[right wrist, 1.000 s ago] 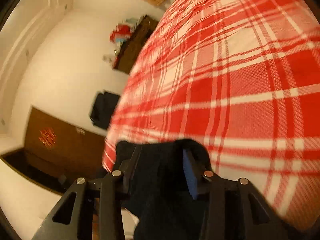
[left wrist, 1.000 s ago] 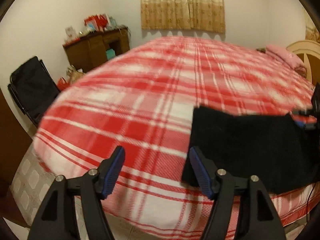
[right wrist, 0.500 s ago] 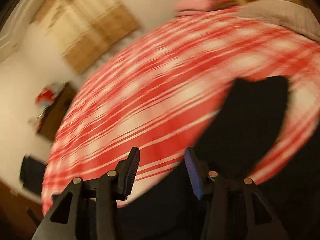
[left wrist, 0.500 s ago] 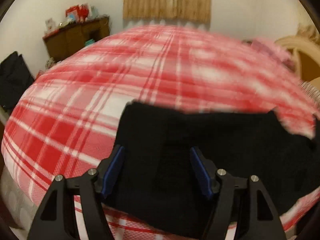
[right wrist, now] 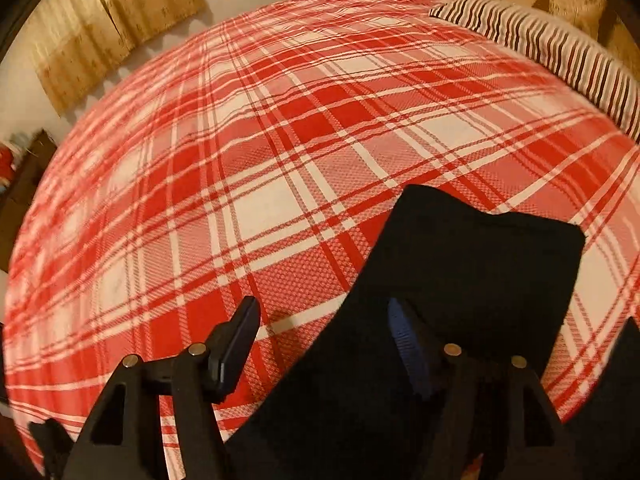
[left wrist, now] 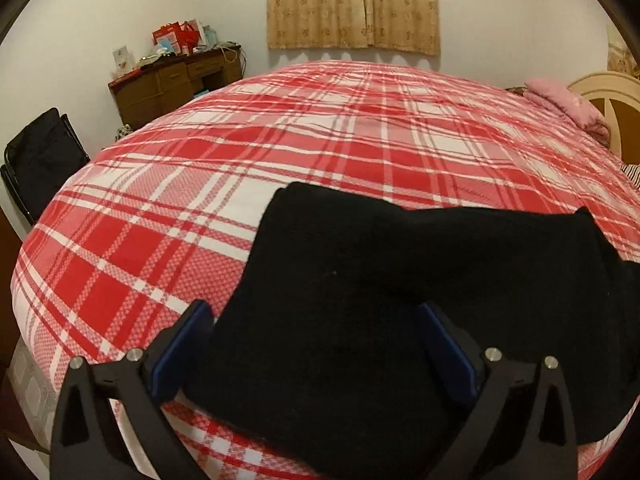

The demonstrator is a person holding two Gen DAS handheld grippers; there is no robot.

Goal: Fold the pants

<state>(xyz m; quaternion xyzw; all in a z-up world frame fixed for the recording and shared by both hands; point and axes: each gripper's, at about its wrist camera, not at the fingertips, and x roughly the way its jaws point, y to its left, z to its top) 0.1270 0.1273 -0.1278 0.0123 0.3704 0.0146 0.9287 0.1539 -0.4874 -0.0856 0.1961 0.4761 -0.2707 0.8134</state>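
The black pants [left wrist: 400, 288] lie folded near the front edge of the red plaid bed [left wrist: 320, 128]. They also show in the right wrist view [right wrist: 472, 280]. My left gripper [left wrist: 312, 340] is open, low over the near left part of the pants, with the cloth lying between its fingers. My right gripper [right wrist: 324, 332] is open over the pants' left edge; its left finger [right wrist: 236, 340] is over the bedspread and its right finger [right wrist: 408, 340] is over the black cloth.
A wooden desk [left wrist: 176, 84] with clutter and a black folding chair [left wrist: 40, 160] stand left of the bed. A pink folded blanket [left wrist: 564, 104] and a striped pillow [right wrist: 560, 48] lie by the headboard. Curtains [left wrist: 352, 0] hang on the far wall.
My right gripper let go of the pants and swung to face the bed. My left gripper moved right, over the pants. The pants now lie flat and folded.
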